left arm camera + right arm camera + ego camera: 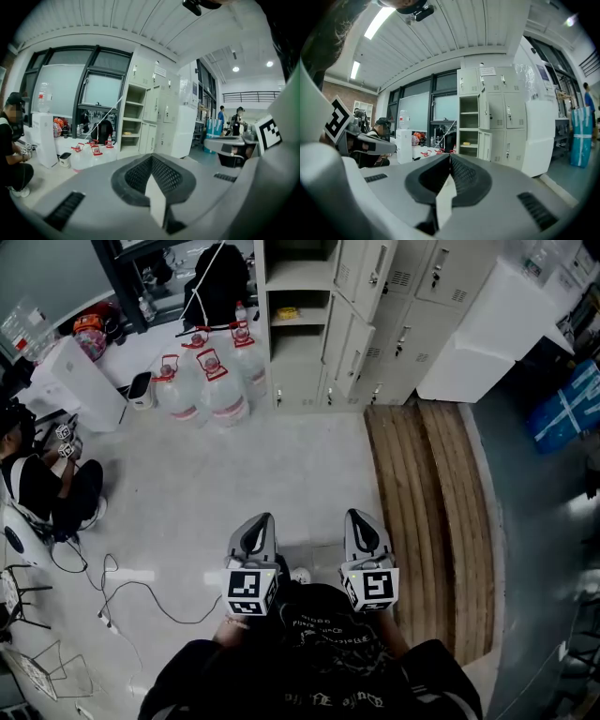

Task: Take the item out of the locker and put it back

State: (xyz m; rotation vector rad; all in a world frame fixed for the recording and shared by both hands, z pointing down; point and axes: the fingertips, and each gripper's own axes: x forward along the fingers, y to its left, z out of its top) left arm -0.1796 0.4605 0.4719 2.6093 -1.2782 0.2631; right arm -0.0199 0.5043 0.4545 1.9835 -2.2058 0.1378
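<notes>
While the person stands well back from the lockers, both tools are held close to the body, pointing toward the far wall. The left gripper [261, 526] has its jaws pressed together with nothing between them, and the right gripper [360, 521] is likewise closed tight and empty. The task's thing, a small yellow item [288, 312] too small to name more closely, lies on a middle shelf of the open locker [302, 277] at the far side. The locker doors [354, 343] are swung out to its right. Large water jugs [212, 381] stand on the floor just left of that locker. Wooden planks [427, 493] lie along the floor on the right, and a seated person [47, 486] is at the left edge. The item sits inside the locker and neither gripper is near it. By my reading the whole job — walk up, lift it out, set it back — is left to do, though the same layout would also fit a finished task.
</notes>
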